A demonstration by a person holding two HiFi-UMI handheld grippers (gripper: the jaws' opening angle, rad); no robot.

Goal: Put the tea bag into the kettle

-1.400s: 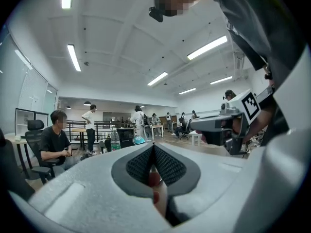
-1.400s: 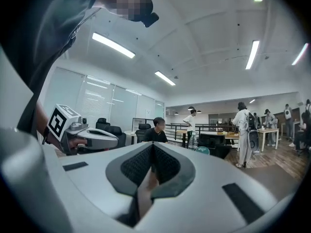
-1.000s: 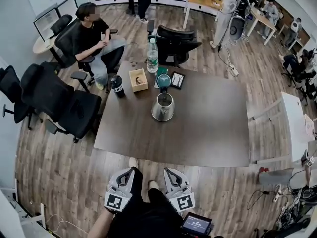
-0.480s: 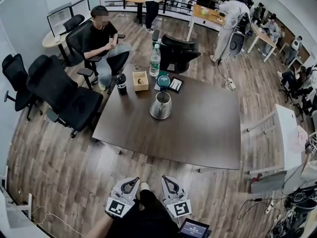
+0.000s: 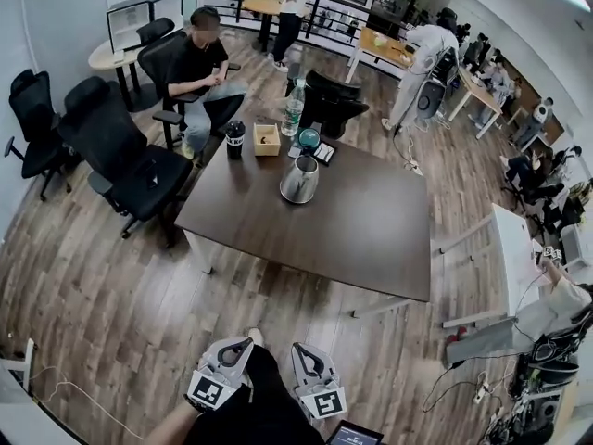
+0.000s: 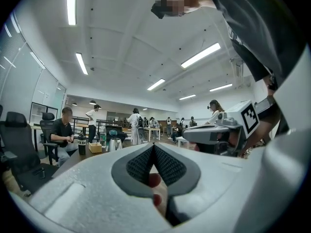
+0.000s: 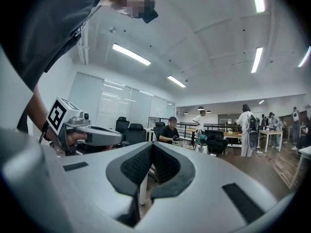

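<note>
A steel kettle (image 5: 299, 180) stands on the far part of the dark brown table (image 5: 352, 239), well ahead of me. Close behind it are a small wooden box (image 5: 267, 139), a black tumbler (image 5: 235, 140), a water bottle (image 5: 294, 114) and a teal object (image 5: 309, 139). I cannot make out a tea bag from here. My left gripper (image 5: 243, 345) and right gripper (image 5: 302, 350) hang side by side low in front of my body, over the floor and short of the table. Both are shut with nothing between the jaws. The left gripper view shows the kettle (image 6: 113, 143) far off.
Black office chairs (image 5: 120, 156) stand left of the table and another chair (image 5: 329, 105) behind it. A seated person (image 5: 206, 68) is at the far left corner; several other people stand or sit further back. A white desk (image 5: 519, 267) is to the right. Wood floor (image 5: 111, 295) surrounds me.
The view has pulled back from the table, so the kettle and table now lie farther ahead. Both grippers stay shut and side by side at my waist.
</note>
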